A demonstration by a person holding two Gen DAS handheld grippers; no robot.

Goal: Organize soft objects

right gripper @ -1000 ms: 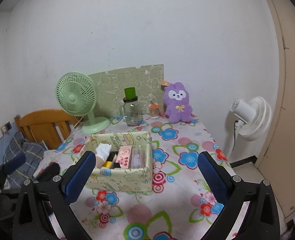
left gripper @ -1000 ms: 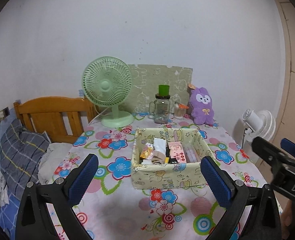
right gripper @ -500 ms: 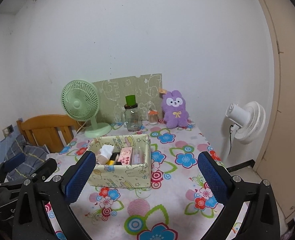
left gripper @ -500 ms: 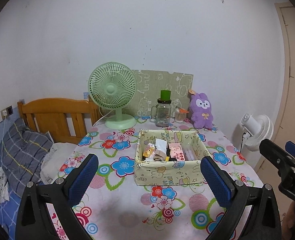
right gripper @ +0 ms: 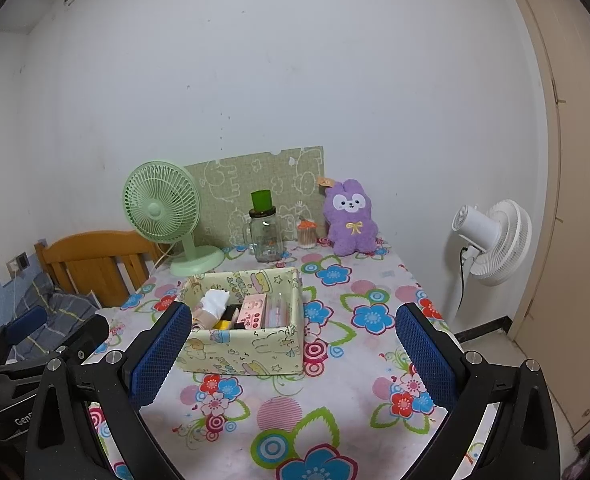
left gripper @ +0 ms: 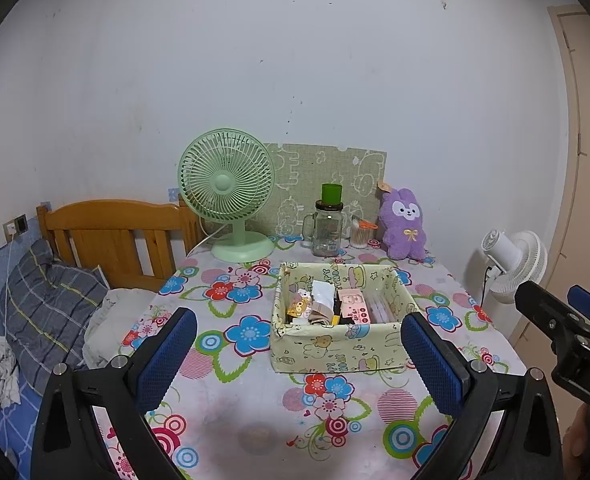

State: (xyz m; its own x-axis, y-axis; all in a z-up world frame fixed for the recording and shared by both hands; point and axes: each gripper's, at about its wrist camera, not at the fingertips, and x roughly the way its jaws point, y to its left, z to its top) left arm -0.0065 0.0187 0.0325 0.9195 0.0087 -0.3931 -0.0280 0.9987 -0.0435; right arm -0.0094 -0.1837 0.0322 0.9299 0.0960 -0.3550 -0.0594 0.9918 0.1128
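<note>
A purple plush rabbit (left gripper: pixel 403 225) (right gripper: pixel 350 218) sits upright at the table's back right edge against the wall. A pale printed fabric box (left gripper: pixel 341 317) (right gripper: pixel 247 322) stands mid-table, holding several small items, some pink and white. My left gripper (left gripper: pixel 299 354) is open and empty, held above the table's near edge in front of the box. My right gripper (right gripper: pixel 295 354) is open and empty, near the front edge to the box's right. Each gripper shows at the side of the other's view.
A green desk fan (left gripper: pixel 229 196), a glass jar with a green lid (left gripper: pixel 329 222) and a small cotton-swab jar (left gripper: pixel 359 234) stand at the back. A white floor fan (right gripper: pixel 491 240) is right of the table. A wooden bed headboard (left gripper: pixel 111 236) and pillow are left.
Both grippers have pulled back and risen from the table, so the box and the plush look smaller and farther. Both stay open. Nothing on the table has moved.
</note>
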